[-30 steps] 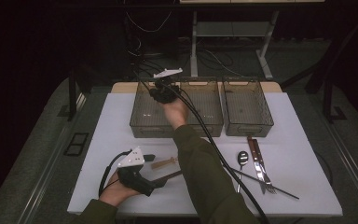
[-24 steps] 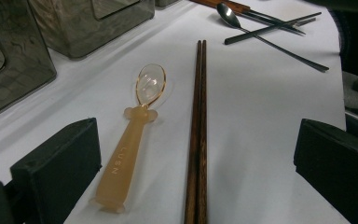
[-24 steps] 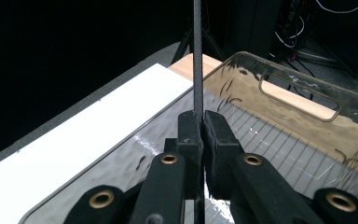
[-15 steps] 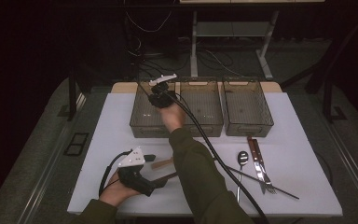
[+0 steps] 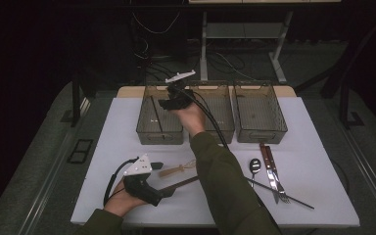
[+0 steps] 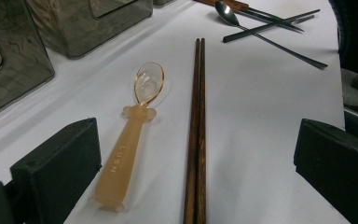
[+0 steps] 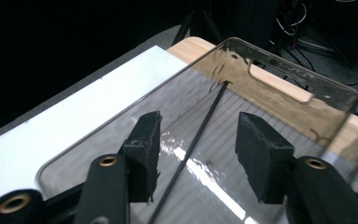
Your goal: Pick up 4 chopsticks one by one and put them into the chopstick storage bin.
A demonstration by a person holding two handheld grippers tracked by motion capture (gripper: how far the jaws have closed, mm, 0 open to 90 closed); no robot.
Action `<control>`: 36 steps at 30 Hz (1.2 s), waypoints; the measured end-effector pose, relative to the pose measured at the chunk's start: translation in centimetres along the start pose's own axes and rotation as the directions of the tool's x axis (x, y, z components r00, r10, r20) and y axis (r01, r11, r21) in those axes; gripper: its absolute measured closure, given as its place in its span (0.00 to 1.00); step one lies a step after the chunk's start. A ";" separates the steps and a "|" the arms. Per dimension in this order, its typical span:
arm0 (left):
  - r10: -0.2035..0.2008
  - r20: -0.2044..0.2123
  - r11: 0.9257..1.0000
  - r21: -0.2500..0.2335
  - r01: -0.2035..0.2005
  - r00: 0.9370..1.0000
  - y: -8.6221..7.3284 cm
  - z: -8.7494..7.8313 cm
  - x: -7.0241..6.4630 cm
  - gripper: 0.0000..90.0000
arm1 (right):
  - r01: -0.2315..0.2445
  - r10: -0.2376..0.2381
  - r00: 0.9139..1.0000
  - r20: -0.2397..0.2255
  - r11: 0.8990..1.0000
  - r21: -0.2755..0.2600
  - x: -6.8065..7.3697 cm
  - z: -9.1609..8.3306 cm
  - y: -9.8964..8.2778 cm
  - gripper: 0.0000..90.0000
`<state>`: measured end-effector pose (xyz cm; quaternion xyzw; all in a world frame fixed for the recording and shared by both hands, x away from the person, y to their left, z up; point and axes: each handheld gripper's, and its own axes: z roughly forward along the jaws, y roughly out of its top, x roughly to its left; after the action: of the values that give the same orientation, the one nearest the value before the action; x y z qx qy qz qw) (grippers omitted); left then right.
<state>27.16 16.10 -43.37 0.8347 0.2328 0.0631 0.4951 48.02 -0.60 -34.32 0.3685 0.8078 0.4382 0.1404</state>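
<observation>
Seen from above: three smoky see-through plastic bins in a row at the back of the white table (image 5: 103, 147). Left gripper (image 5: 169, 192) low at the near edge, jaws wide and released, resting around nothing; close up, a frosted amber spoon (image 6: 130, 140) with a clear bowl and a pair of dark wooden chopsticks (image 6: 196, 126) lying flat between the jaws, untouched. Right gripper (image 5: 164, 104) hovering over the left bin (image 5: 149, 132), jaws just opened, gripping nothing. From its own view, one thin black stick (image 7: 200, 126) lying loose on the ribbed bin floor below. Further right, cutlery
</observation>
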 end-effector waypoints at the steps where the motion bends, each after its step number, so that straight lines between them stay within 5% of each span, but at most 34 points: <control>1: -0.003 -0.001 1.000 -0.005 0.003 1.000 0.0 0.0 0.0 0.00 | 0.005 -0.005 1.000 -0.009 1.000 0.000 -0.2 -0.5 0.0 0.53; 15: 0.004 -0.003 1.000 0.004 -0.004 1.000 0.0 0.1 -0.1 0.00 | 0.028 -0.028 0.997 -0.070 1.000 0.010 -2.5 -8.1 -1.8 0.44; 36: 0.009 -0.006 1.000 0.003 -0.009 1.000 -0.2 0.0 0.0 0.00 | 0.063 -0.061 0.989 -0.135 0.998 0.011 -4.9 -14.7 -7.7 0.40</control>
<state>27.08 16.18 -43.48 0.8363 0.2306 0.0677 0.4929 39.68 -15.70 -32.58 0.3141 0.8298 0.4512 0.0964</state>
